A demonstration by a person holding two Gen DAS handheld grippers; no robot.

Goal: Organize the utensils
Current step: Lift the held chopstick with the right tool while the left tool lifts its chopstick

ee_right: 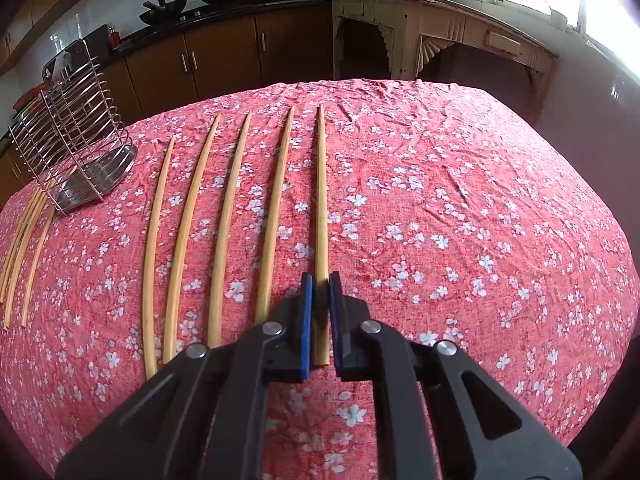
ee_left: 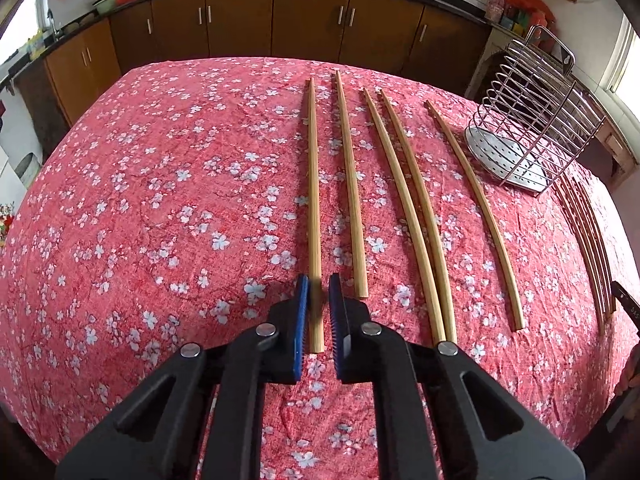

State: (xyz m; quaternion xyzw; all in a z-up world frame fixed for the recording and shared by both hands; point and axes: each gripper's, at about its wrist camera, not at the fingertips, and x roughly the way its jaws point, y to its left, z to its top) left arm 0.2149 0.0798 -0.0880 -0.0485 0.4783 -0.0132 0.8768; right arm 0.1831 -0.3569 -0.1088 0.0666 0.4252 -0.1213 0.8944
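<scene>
Several wooden chopsticks lie side by side on a red floral tablecloth [ee_left: 160, 200]. In the left wrist view my left gripper [ee_left: 319, 282] is shut on the near end of the leftmost chopstick [ee_left: 314, 200], whose blunt end pokes out behind the blue pads. Its neighbours [ee_left: 352, 184] lie to the right. In the right wrist view my right gripper [ee_right: 321, 278] is shut on the near end of the rightmost chopstick [ee_right: 321, 200], and the others [ee_right: 232, 220] lie to its left. Both held chopsticks still rest along the cloth.
A wire utensil rack [ee_left: 504, 152] [ee_right: 100, 176] with a perforated metal base stands on the table between the two groups. More chopsticks [ee_left: 588, 240] [ee_right: 24, 248] lie beside it. Brown kitchen cabinets [ee_left: 240, 20] run behind the table.
</scene>
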